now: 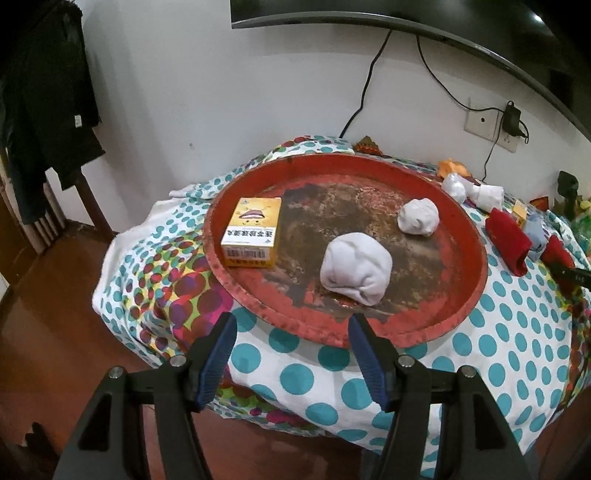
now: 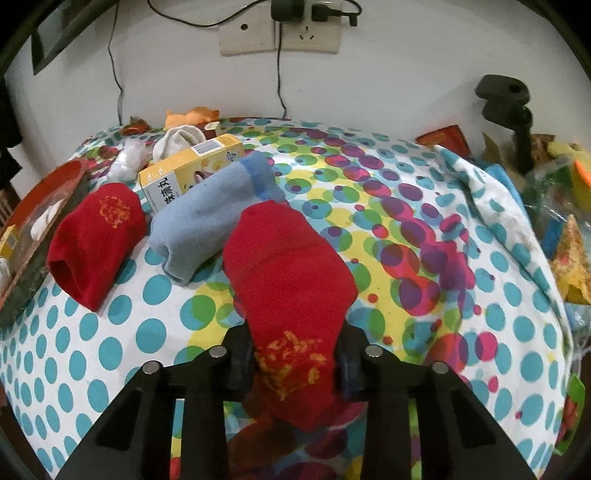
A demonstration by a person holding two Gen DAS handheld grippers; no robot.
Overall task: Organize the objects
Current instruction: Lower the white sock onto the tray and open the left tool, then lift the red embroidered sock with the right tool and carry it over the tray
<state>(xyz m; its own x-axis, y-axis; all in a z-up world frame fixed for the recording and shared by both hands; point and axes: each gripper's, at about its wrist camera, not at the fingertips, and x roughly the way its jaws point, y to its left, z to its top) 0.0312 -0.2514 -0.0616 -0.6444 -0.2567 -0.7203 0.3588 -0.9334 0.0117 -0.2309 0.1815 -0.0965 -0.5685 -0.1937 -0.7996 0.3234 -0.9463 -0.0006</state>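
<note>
The right claw (image 2: 295, 363) pinches the folded red embroidered sock (image 2: 286, 266) by one end, so it could slip; the left claw (image 1: 291, 345) hangs wide

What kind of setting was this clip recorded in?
Probably a room in a home: a table under a polka-dot cloth against a white wall, a wall-mounted TV above, a dark jacket hanging beside it, and rolled socks such as the blue sock.

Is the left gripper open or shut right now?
Open. The left gripper has blue-padded fingers spread wide with nothing between them, hovering short of the round red tray.
</note>
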